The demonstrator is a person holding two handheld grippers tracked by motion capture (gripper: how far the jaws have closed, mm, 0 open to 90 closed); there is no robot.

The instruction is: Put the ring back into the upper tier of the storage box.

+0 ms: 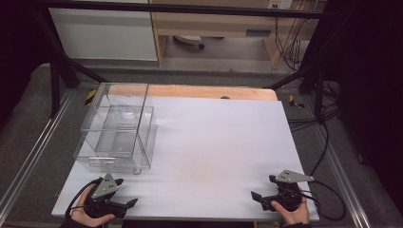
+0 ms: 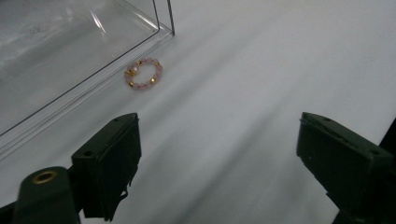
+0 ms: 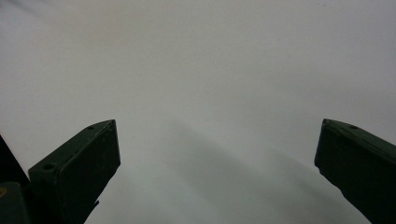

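A small ring of pink and gold beads point(image 1: 137, 171) point(image 2: 143, 74) lies on the white tabletop point(image 1: 214, 142), just outside the near corner of a clear plastic box point(image 1: 116, 128) point(image 2: 56, 51). My left gripper point(image 1: 126, 191) point(image 2: 219, 130) sits at the table's near left edge in a hand. It is open with nothing between its jaws, and the bead ring lies a short way ahead of them, to the left. My right gripper point(image 1: 263, 186) point(image 3: 218, 130) rests at the near right edge, open over bare white surface.
The clear box stands on the left half of the table and holds a smaller clear compartment inside. A wooden strip point(image 1: 190, 91) runs along the table's far edge. Black frame bars point(image 1: 57, 71) and cables point(image 1: 328, 142) flank the table.
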